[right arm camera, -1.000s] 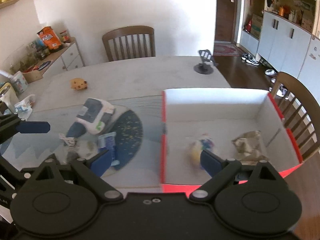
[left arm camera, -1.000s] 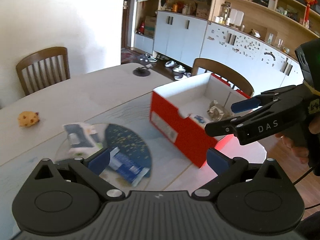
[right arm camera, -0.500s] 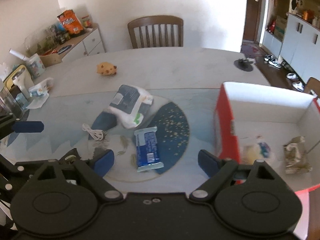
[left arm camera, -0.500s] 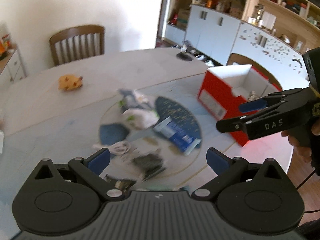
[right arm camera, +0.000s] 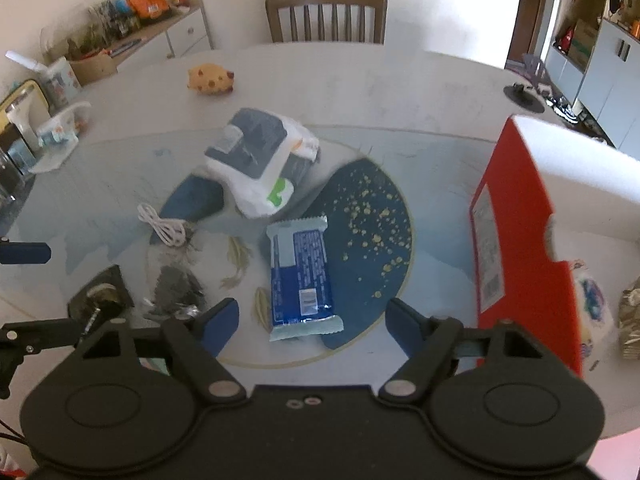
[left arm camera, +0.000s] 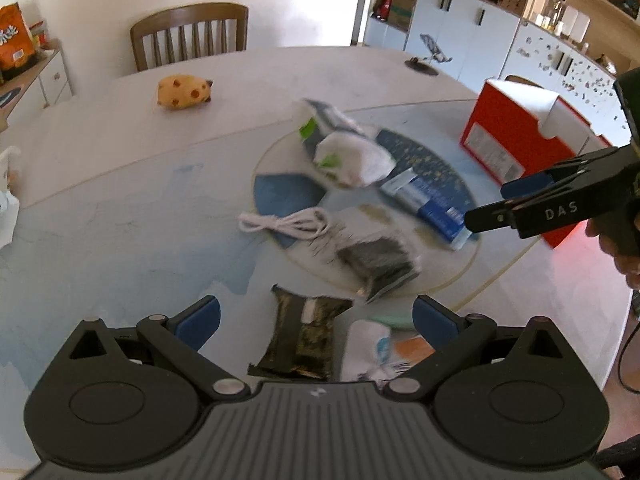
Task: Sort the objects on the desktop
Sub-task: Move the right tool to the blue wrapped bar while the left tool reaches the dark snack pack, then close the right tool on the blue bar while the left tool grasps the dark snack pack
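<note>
The right gripper [right arm camera: 312, 318], its fingers spread and empty though they have just been closing, hangs over the blue-and-white foil snack packet [right arm camera: 301, 278] lying flat on the round blue mat [right arm camera: 372, 216] on the tabletop [right arm camera: 360, 80]. The left gripper [left arm camera: 316, 320], fingers released, hovers above a dark crumpled wrapper [left arm camera: 300, 336]. Flat slick packets may slide from a pinch, or the fingers could snag the mat; the red cardboard box [right arm camera: 516, 232] stands near, inviting a knock.
</note>
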Demonstrator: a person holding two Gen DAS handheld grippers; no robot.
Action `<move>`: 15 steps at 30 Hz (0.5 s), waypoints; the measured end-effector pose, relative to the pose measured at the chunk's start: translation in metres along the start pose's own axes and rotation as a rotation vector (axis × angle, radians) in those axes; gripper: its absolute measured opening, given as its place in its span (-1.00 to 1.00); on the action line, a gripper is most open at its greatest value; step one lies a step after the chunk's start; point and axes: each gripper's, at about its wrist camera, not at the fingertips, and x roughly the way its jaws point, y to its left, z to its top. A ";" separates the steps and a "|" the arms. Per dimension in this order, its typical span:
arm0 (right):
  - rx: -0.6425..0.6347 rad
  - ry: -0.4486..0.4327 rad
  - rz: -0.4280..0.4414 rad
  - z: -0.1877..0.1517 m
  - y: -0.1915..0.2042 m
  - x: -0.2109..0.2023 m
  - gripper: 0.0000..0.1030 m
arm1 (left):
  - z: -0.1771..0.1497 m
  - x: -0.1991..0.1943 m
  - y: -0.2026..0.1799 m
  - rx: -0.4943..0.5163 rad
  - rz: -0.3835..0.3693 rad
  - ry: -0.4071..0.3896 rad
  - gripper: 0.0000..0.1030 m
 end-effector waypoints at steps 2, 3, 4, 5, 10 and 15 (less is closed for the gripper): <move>-0.006 0.010 0.002 -0.001 0.000 0.008 0.54 | -0.002 0.005 0.005 -0.011 0.001 0.007 0.98; -0.009 0.015 -0.001 0.000 0.000 0.012 0.53 | -0.002 0.008 0.008 -0.017 0.003 0.009 0.98; -0.012 0.021 -0.004 0.000 0.000 0.016 0.51 | -0.002 0.010 0.010 -0.024 0.008 0.010 0.98; -0.013 0.026 -0.005 0.000 0.000 0.019 0.50 | -0.003 0.012 0.012 -0.028 0.010 0.012 0.98; -0.023 0.051 0.004 0.002 0.002 0.034 0.35 | -0.005 0.021 0.016 -0.026 0.002 0.031 0.92; -0.032 0.068 0.001 0.003 0.005 0.045 0.22 | -0.007 0.028 0.015 -0.019 -0.004 0.041 0.69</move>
